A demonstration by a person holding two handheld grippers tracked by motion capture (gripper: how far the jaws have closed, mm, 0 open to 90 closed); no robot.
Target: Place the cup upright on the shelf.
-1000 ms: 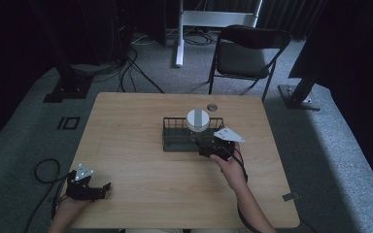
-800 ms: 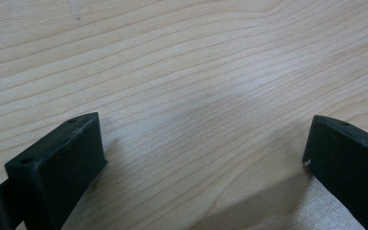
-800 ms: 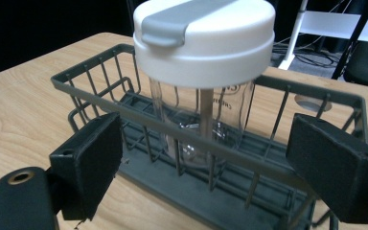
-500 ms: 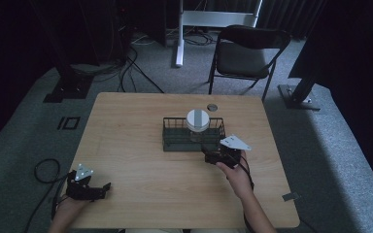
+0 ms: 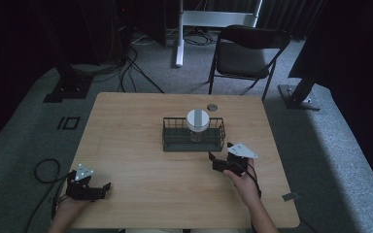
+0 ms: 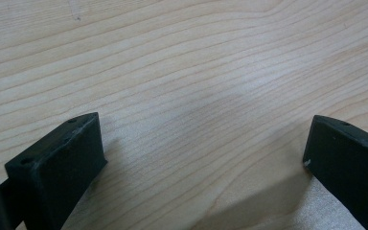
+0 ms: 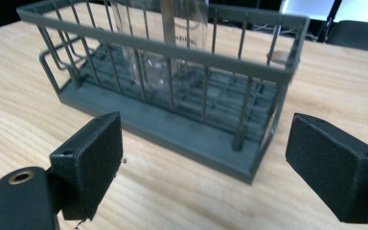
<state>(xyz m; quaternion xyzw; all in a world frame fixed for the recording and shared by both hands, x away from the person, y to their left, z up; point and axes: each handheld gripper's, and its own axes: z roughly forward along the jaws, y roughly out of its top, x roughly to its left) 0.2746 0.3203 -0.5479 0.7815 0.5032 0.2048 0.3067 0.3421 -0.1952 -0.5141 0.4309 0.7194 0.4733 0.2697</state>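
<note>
At counter (image 5: 126, 126) centre, the jar (image 5: 197, 124) stands upright inside the rack (image 5: 175, 144): placing looks done. Right claw (image 5: 215, 161), empty and open, sits at the rack's 5 o'clock; left claw (image 5: 105, 188) rests open, well apart.

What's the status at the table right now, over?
Both tongs open and empty: left tongs low at near table edge, right tongs just short of wire basket. Glass jar upright inside basket. Nothing between.

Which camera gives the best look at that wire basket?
The right gripper view: the wire basket is close, bars and base sharp, a clear jar inside. The high view shows it small; the left gripper view shows table.
</note>
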